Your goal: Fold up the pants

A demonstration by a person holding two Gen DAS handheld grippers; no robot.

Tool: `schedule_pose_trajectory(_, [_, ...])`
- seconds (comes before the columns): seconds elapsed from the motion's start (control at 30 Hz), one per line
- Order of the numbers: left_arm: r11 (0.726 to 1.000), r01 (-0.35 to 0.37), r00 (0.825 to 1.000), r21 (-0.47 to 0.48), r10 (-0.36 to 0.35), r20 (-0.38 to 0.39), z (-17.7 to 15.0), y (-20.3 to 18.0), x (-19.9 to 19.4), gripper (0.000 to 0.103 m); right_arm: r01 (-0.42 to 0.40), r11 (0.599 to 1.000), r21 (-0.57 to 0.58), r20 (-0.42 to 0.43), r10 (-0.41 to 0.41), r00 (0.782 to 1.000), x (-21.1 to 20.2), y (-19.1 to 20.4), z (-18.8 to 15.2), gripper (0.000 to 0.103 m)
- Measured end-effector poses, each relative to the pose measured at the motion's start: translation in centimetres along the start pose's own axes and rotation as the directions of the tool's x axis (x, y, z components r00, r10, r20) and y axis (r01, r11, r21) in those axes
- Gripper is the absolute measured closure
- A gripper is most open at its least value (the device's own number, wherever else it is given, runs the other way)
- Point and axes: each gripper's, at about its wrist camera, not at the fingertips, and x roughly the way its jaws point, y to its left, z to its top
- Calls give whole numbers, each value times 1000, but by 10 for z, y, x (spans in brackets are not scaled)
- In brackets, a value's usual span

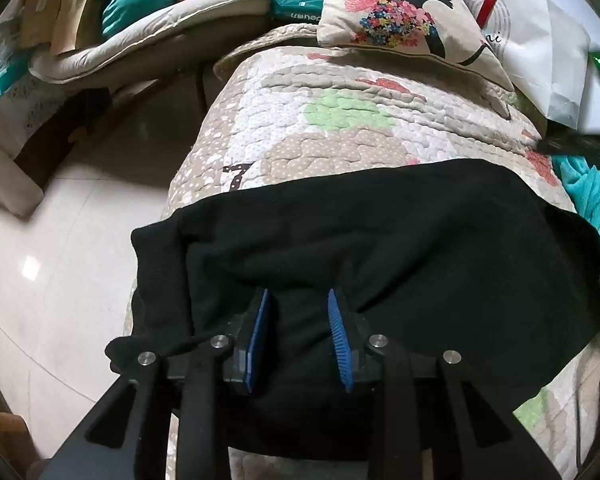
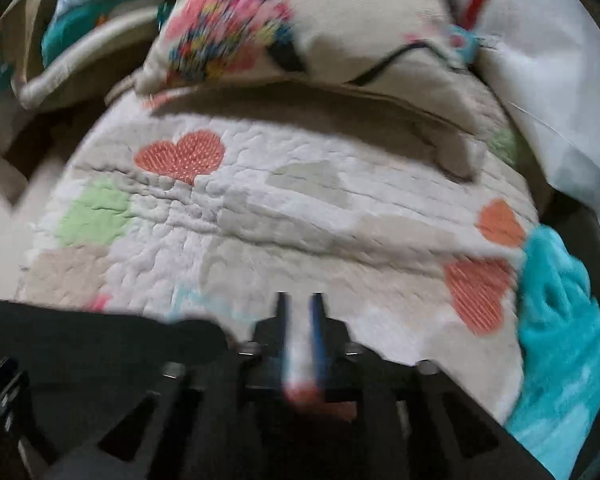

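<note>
One pair of black pants [image 1: 380, 232] lies folded on one patchwork quilt [image 1: 340, 128], at its near edge, with one corner overhanging toward the tiled floor [image 1: 40, 240]. The left hand-held gripper [image 1: 298, 300] hangs over the pants, its two blue pads a little apart with dark cloth showing between them; they do not pinch it. The right hand-held gripper [image 2: 300, 304], blurred, holds nothing, with a narrow gap above bare quilt. One floral pillow [image 1: 396, 8] and one teal cloth [image 2: 560, 340] lie nearby.
</note>
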Motion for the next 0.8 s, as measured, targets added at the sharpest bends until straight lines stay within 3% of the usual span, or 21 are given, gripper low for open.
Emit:
schedule_pose_trajectory(0.03, [1000, 3, 1000, -3, -3, -1, 0, 1, 0, 73, 11, 1000, 25, 16, -12, 1000, -15, -15, -13, 43])
schedule_pose_trajectory(0.07, [1000, 5, 1000, -7, -5, -3, 1, 1, 0, 73, 24, 999, 48, 24, -26, 999, -24, -29, -21, 42])
schedule_pose_trajectory(0.17, [1000, 10, 1000, -10, -10, -3, 1, 2, -1, 72, 55, 981, 185, -7, -55, 998, -43, -81, -56, 42])
schedule_pose_trajectory(0.3, [1000, 19, 1000, -11, -19, 1, 0, 3, -1, 71, 58, 913, 404, -64, -35, 997, -46, -135, -108, 41])
schedule_pose_trajectory(0.43, [1000, 16, 1000, 6, -16, 18, -2, 1, -2, 70, 26, 888, 458, -109, 27, 994, -31, -137, -125, 41])
schedule_pose_trajectory(0.47, [1000, 13, 1000, 10, -13, 22, -3, 1, -2, 70, 14, 888, 460, -114, 43, 993, -28, -135, -126, 54])
schedule_pose_trajectory(0.53, [1000, 7, 1000, 19, -7, 27, -4, 0, -2, 69, 1, 891, 454, -128, 65, 990, -21, -130, -125, 93])
schedule_pose_trajectory(0.57, [1000, 3, 1000, 23, -4, 30, -5, 0, -2, 69, 43, 898, 437, -143, 23, 989, -19, -128, -124, 95])
schedule_pose_trajectory(0.63, [999, -5, 999, 34, 4, 35, -5, -1, -2, 67, 200, 911, 362, -193, -137, 972, -17, -127, -126, 99])
schedule_pose_trajectory(0.67, [999, -9, 999, 39, 7, 37, -6, -2, -2, 67, 330, 895, 301, -227, -269, 936, -15, -127, -127, 102])
schedule_pose_trajectory(0.7, [999, -9, 999, 40, 7, 38, -6, -2, -2, 67, 456, 859, 234, -249, -401, 882, -12, -129, -130, 102])
schedule_pose_trajectory(0.73, [999, -4, 999, 38, 3, 36, -6, 0, -3, 66, 494, 837, 233, -265, -434, 861, -12, -135, -133, 102])
schedule_pose_trajectory(0.77, [1000, 10, 1000, 29, -11, 29, -5, 2, -3, 66, 500, 823, 269, -274, -433, 859, -14, -144, -136, 102])
schedule_pose_trajectory(0.8, [999, 28, 999, 16, -28, 22, -4, 5, -4, 65, 465, 817, 341, -259, -394, 882, -22, -154, -140, 102])
